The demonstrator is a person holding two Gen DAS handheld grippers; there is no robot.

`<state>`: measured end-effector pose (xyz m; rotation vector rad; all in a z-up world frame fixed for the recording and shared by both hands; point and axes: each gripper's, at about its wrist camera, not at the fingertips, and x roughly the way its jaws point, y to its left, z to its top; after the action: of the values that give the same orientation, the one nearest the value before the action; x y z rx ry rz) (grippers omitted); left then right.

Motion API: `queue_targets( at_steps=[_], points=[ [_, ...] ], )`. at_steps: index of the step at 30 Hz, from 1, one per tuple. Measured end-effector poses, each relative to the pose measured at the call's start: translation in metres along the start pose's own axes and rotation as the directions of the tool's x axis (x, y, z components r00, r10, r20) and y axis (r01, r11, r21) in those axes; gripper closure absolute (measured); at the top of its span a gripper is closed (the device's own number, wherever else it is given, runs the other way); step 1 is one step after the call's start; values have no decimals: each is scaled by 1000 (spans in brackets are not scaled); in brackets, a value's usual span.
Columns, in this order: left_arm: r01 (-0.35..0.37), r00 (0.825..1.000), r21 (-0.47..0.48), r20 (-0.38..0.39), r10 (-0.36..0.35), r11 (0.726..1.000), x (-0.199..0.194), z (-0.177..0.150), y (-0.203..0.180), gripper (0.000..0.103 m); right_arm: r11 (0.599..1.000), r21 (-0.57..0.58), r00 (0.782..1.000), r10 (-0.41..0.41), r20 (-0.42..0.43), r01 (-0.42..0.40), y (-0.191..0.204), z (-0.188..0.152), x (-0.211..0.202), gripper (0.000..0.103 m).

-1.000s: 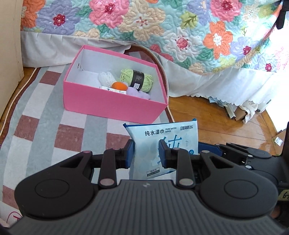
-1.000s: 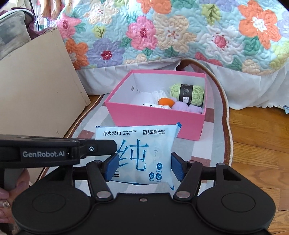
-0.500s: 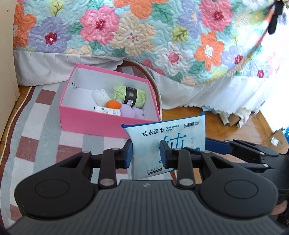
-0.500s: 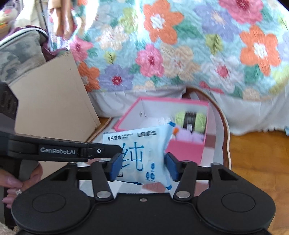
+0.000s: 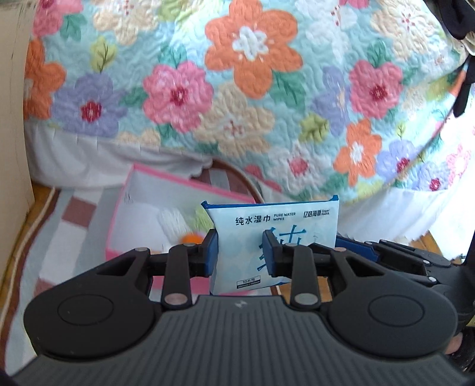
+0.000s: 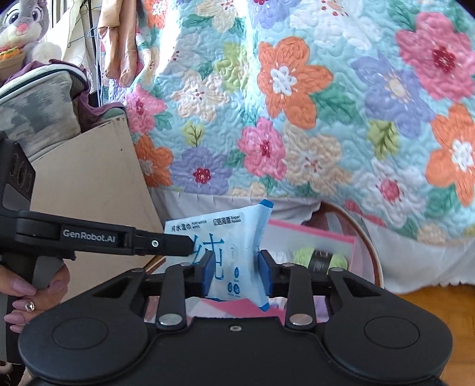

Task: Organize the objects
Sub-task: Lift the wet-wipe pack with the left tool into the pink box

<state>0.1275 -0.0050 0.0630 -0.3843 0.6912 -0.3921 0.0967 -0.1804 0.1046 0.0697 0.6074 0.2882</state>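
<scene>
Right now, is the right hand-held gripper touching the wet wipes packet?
Touching. In the right wrist view, the right hand-held gripper has its closing blue pads pressed against both sides of the wet wipes packet, which bulges and creases between them.

Two close forward wrist views, shared pink box (image 5: pixel 124 213)

Home bedroom, floor level. Evidence: quilted floral bedspread (image 6: pixel 297 118) hanging over white scalloped bed skirt (image 5: pixel 98 166); striped rug (image 5: pixel 74 225) on wood floor (image 6: pixel 439 303); plush rabbit toy (image 6: pixel 23 20) top left in right wrist view, clothes on hanger (image 6: pixel 118 38) beside it; pink storage box (image 5: pixel 124 213) with green yarn ball (image 6: pixel 320 258) inside, at bed's foot.
</scene>
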Motion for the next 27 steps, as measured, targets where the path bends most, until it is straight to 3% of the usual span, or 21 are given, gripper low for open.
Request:
queue_targets(
  at_steps=[6, 11, 16, 27],
  points=[
    [-73, 996, 60, 59, 70, 996, 35, 35, 11, 74, 1000, 19, 1000, 11, -5, -11, -19, 29, 54, 71],
    [-143, 990, 86, 26, 142, 986, 90, 58, 32, 74, 998, 55, 998, 20, -63, -17, -38, 36, 116, 71],
    [-166, 985, 59, -33, 168, 984, 148, 62, 63, 74, 994, 106, 984, 47, -171, -29, -61, 25, 179, 70],
    [-207, 964, 69, -156, 215, 976, 231, 46, 87, 74, 966, 255, 953, 117, -280, -43, -109, -24, 264, 70]
  ],
)
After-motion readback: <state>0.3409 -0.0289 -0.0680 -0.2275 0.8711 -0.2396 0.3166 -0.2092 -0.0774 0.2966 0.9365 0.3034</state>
